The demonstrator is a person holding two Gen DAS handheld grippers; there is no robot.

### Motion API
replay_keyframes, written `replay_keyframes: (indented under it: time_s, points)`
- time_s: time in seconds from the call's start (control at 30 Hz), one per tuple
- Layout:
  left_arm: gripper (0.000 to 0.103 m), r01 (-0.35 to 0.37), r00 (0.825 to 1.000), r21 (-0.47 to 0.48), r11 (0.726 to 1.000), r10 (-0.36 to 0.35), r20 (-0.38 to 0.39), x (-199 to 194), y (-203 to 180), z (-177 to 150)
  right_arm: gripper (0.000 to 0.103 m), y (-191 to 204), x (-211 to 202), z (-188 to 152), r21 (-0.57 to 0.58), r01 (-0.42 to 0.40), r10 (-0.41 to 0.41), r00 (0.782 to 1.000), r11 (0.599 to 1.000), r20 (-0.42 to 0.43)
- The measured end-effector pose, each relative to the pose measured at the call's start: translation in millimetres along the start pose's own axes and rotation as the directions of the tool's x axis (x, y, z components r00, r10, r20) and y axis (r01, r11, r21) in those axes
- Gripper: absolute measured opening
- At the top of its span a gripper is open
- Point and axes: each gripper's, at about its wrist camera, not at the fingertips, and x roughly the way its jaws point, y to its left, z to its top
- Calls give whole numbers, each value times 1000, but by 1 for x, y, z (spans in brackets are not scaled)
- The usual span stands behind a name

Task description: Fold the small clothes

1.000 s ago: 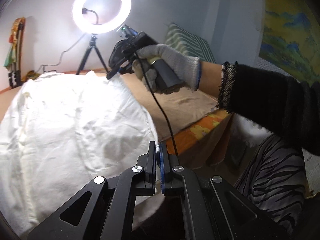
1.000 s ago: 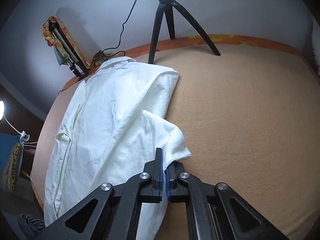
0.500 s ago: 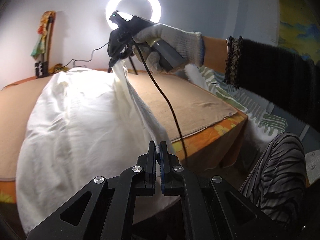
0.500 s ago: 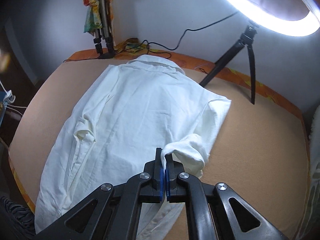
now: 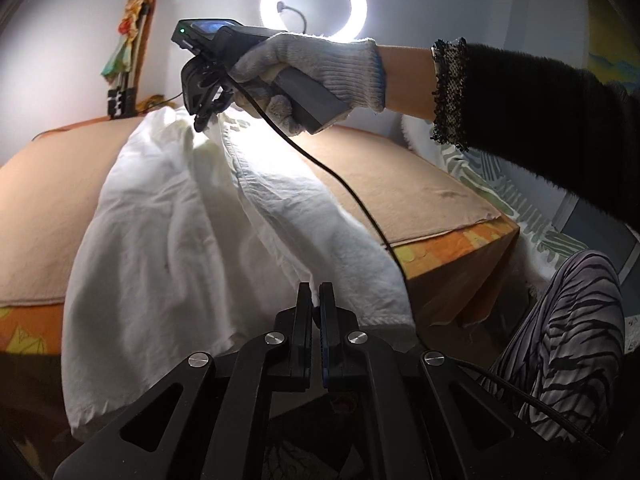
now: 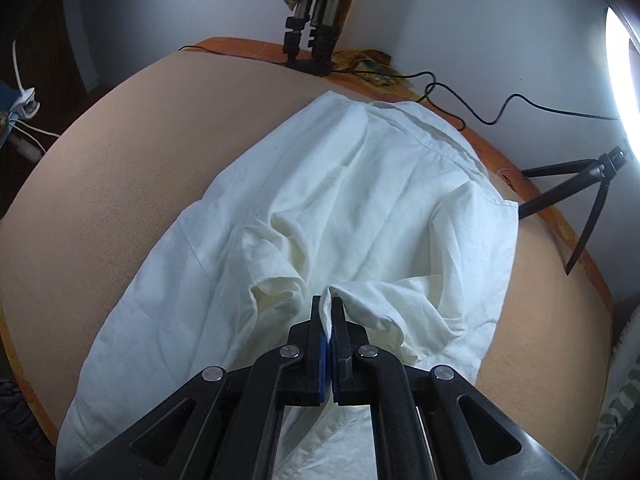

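Note:
A white shirt lies lengthwise on a tan-covered bed. Its hem hangs over the near edge. My left gripper is shut on the shirt's near right edge at the hem. My right gripper is shut on a fold of the shirt's right side, near the sleeve, and holds it lifted above the shirt. In the left wrist view the right gripper sits over the far part of the shirt, held by a gloved hand.
A lit ring light on a tripod stands at the bed's far side. A folded tripod with a coloured cloth leans on the wall. A black cable runs along the far edge. My striped-trousered leg is at right.
Both grippers have carried the shirt's right side up and leftwards over the shirt body. The right gripper has moved from the right edge to above the middle.

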Motion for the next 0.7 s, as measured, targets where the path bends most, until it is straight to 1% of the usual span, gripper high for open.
replay_keyframes:
  time_s: [0.13, 0.23, 0.3, 0.33, 0.37, 0.4, 0.43, 0.47, 0.5, 0.53, 0.6, 0.7]
  points:
    - [2, -8, 1000, -10, 1000, 8, -11, 1, 5, -3, 0, 12, 15, -1, -20, 9, -9, 1000, 1000, -18]
    - [2, -7, 999, -14, 1000, 6, -39, 6, 7, -4, 0, 12, 26, -3, -17, 9, -10, 999, 1000, -33]
    - [2, -7, 999, -20, 1000, 7, -42, 6, 6, -4, 1, 9, 28, -4, -6, -5, 4, 1000, 1000, -29]
    - [3, -10, 999, -18, 1000, 9, -45, 5, 6, -2, 3, 6, 26, -5, 8, -26, 26, 999, 1000, -26]
    - [4, -14, 999, -17, 1000, 13, -50, 4, 6, -1, 6, 2, 21, -6, 31, -56, 57, 998, 998, -17]
    - [9, -20, 998, -16, 1000, 19, -57, 2, 6, 0, 17, -5, 13, -8, 58, -95, 95, 995, 994, 3]
    - [12, -20, 998, -15, 1000, 19, -61, -2, 7, 2, 22, -13, 0, -11, 85, -134, 131, 991, 987, 37]
    - [13, -17, 998, -15, 1000, 16, -60, -5, 8, 2, 26, -23, -16, -18, 114, -176, 167, 982, 978, 83]
    - [14, -12, 998, -12, 1000, 11, -60, -10, 9, 3, 26, -34, -32, -26, 138, -208, 192, 974, 968, 121]
    - [17, -7, 998, -8, 1000, 6, -66, -16, 9, 4, 28, -44, -47, -35, 155, -235, 212, 965, 959, 153]
    - [22, 11, 998, -6, 1000, -12, -63, -28, 11, 6, 28, -65, -75, -62, 200, -270, 230, 952, 942, 204]
    - [23, 20, 999, 25, 999, -19, -48, -49, 14, 14, 30, -88, -106, -114, 254, -322, 262, 934, 912, 242]
